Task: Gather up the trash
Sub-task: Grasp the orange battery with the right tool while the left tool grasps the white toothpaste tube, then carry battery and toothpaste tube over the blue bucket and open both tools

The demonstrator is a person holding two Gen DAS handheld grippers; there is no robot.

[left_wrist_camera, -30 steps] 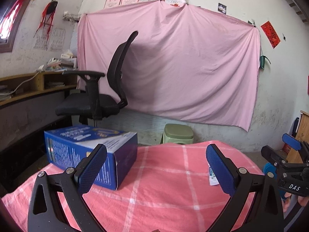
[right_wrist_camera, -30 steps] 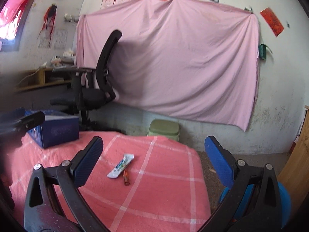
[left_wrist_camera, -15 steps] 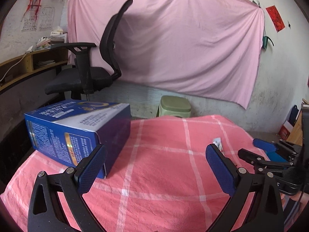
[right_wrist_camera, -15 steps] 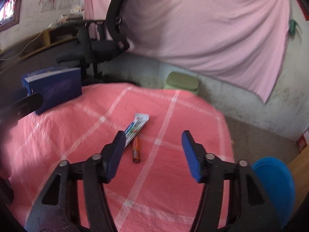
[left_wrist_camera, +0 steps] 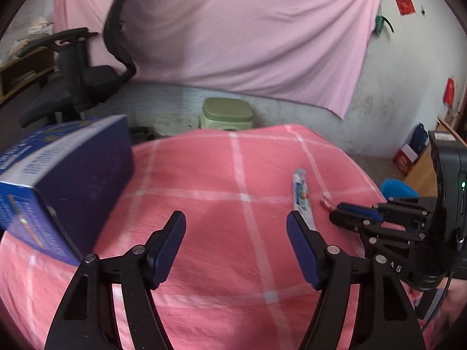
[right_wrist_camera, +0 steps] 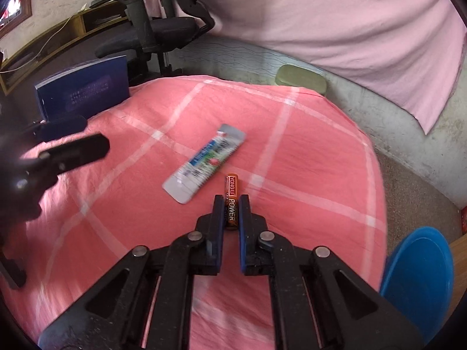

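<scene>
An orange battery (right_wrist_camera: 231,201) lies on the pink checked cloth (right_wrist_camera: 306,151), and my right gripper (right_wrist_camera: 232,199) is closing on it, its pads touching both sides of it. Just left of the battery lies a flat white and blue wrapper (right_wrist_camera: 204,162), free on the cloth. In the left wrist view the same wrapper (left_wrist_camera: 302,201) shows ahead to the right, with the battery's red tip (left_wrist_camera: 327,202) beyond the right gripper (left_wrist_camera: 335,213). My left gripper (left_wrist_camera: 235,218) hovers over bare cloth, its jaws closing with nothing between them.
A blue carton (left_wrist_camera: 58,180) stands on the cloth at the left. Beyond the table are a black office chair (right_wrist_camera: 157,29) and a green stool (left_wrist_camera: 227,115). A blue bin (right_wrist_camera: 417,277) sits on the floor off the table's right edge.
Both grippers tipped downward toward the cloth. The right jaws went from wide apart to narrow around the battery. The left jaws narrowed about halfway.
</scene>
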